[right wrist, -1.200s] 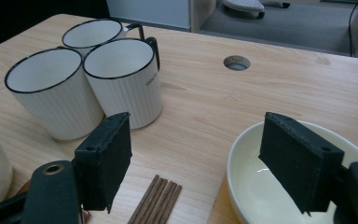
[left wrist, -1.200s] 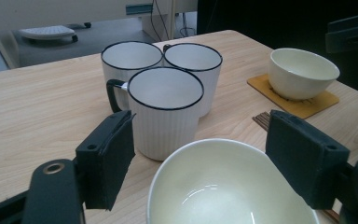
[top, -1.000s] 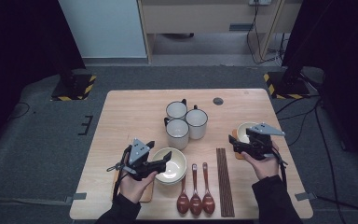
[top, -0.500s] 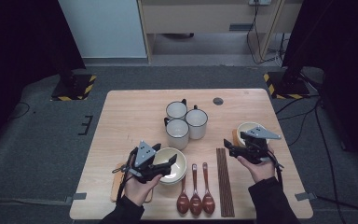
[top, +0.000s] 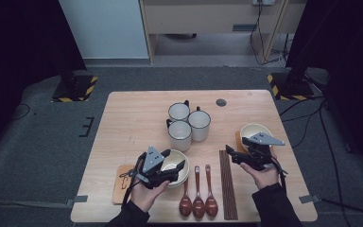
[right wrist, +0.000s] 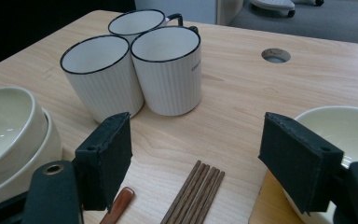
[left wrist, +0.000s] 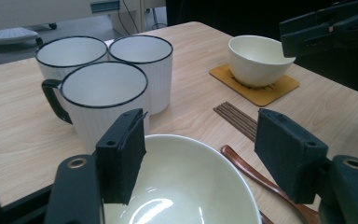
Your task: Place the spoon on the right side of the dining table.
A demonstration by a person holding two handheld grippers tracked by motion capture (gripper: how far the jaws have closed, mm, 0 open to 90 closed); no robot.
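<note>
The left gripper (top: 177,169) hangs over the stacked bowls (top: 176,163) at the table's (top: 137,123) near edge, about 6 o'clock from the mugs (top: 189,124). Its jaws stand partly open and have just been closing; in the left gripper view they straddle the top bowl's (left wrist: 186,182) rim, one pad over the inside near the rim, the other off past the rim, neither clearly pressing on it. Whether a pad touches the bowl I cannot tell.

The right gripper (top: 234,155) is held at 3 o'clock from the stack, jaws wide and nothing between them. In its own view the chopsticks (right wrist: 193,196) lie on the table below the gap, and the second bowl (right wrist: 340,135) shows behind the right-hand pad.

That single bowl (top: 250,132) sits on a coaster (top: 238,142) at the table's 3 o'clock edge. The chopsticks (top: 228,184) lie between it and the three spoons (top: 198,194), which lie just beside the stack at its 4 o'clock. Another coaster (top: 121,182) lies at 8 o'clock from the stack, partly under the left hand.
</note>
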